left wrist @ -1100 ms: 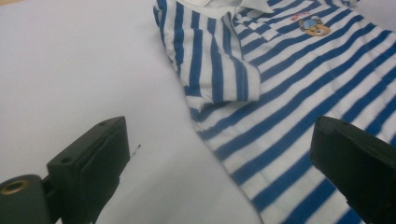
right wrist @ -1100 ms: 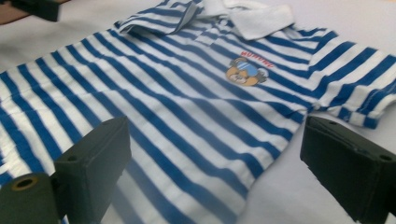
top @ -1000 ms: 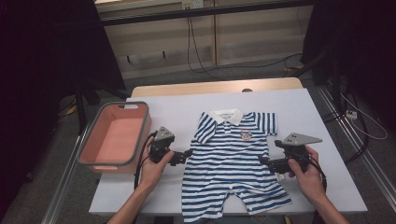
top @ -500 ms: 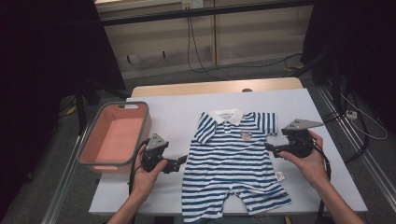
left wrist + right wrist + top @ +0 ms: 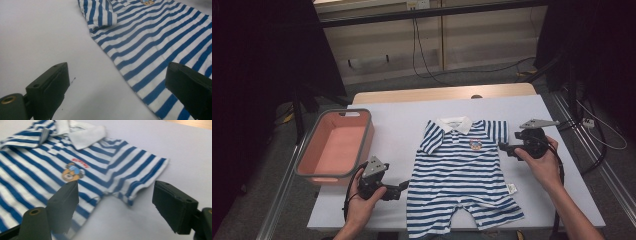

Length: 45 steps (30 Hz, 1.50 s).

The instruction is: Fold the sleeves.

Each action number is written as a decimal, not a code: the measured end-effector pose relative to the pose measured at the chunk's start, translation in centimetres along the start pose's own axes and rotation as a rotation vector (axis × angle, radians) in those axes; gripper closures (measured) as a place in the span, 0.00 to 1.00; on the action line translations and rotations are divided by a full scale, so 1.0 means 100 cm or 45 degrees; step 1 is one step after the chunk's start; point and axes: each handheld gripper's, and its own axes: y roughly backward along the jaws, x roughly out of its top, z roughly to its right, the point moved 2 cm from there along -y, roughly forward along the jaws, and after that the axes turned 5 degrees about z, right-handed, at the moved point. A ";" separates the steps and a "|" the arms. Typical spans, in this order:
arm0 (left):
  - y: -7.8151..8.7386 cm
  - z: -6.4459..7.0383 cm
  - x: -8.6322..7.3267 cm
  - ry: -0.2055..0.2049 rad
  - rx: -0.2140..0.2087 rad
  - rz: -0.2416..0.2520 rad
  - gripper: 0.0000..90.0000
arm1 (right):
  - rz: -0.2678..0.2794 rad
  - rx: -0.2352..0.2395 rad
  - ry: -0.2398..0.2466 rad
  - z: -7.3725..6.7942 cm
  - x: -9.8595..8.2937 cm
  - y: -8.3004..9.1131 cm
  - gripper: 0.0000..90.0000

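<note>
The striped baby romper (image 5: 464, 175) lies flat on the bench (image 5: 392, 125), between your two claws. Both have their jaws apart, holding nothing. Bring the left claw (image 5: 403, 189) onto the side hem just ahead of it, and the right claw (image 5: 504, 148) onto the short sleeve (image 5: 147, 176) ahead. Pinch one fabric layer only, then close evenly.

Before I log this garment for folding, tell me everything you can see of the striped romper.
The striped romper is a baby one-piece in blue and white bands, soft fabric by its look, with a white collar, short sleeves, two short legs and a small bear badge under red lettering. It lies flat, face up, collar toward the far edge of the white table. A small tag sticks out at one side. Nothing grips it.
</note>
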 end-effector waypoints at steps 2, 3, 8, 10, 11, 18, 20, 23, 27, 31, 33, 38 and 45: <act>0.000 -0.001 -0.005 0.001 0.002 -0.005 0.07 | 0.016 -0.024 -0.023 0.005 0.004 -0.001 0.25; 0.000 -0.002 -0.007 -0.002 0.007 -0.009 0.07 | 0.029 -0.040 -0.025 0.007 0.006 -0.002 0.25; -0.008 -0.005 -0.009 0.015 0.018 -0.002 0.07 | 0.022 -0.050 -0.051 0.017 0.015 -0.012 0.32; -0.008 -0.006 -0.009 0.021 0.019 0.005 0.07 | 0.023 -0.078 -0.068 0.022 0.015 -0.020 0.33; -0.007 -0.006 -0.010 0.023 0.019 0.001 0.07 | 0.019 -0.089 -0.063 0.023 0.014 -0.023 0.35; -0.008 -0.005 -0.010 0.023 -0.004 0.000 0.07 | -0.031 -0.147 -0.101 0.036 0.013 -0.042 0.36; -0.008 -0.005 -0.011 0.028 -0.004 -0.002 0.07 | -0.031 -0.146 -0.105 0.042 0.016 -0.044 0.38; -0.008 -0.005 -0.011 0.023 -0.008 -0.002 0.07 | -0.053 -0.151 -0.089 0.046 0.019 -0.048 0.43; -0.010 -0.004 -0.011 0.014 -0.011 -0.018 0.07 | -0.052 -0.163 -0.064 0.051 0.024 -0.055 0.51; -0.011 -0.004 -0.012 -0.005 -0.008 -0.028 0.07 | -0.036 -0.159 -0.080 0.057 0.024 -0.062 0.63; -0.012 -0.004 -0.012 -0.004 -0.013 -0.038 0.07 | -0.050 -0.152 -0.093 0.060 0.023 -0.066 0.65; -0.012 -0.004 -0.013 -0.016 -0.003 -0.039 0.07 | -0.070 -0.138 -0.126 0.064 0.015 -0.070 0.72; -0.009 -0.003 -0.012 -0.008 -0.008 -0.021 0.07 | -0.088 -0.127 -0.147 0.065 0.011 -0.073 0.72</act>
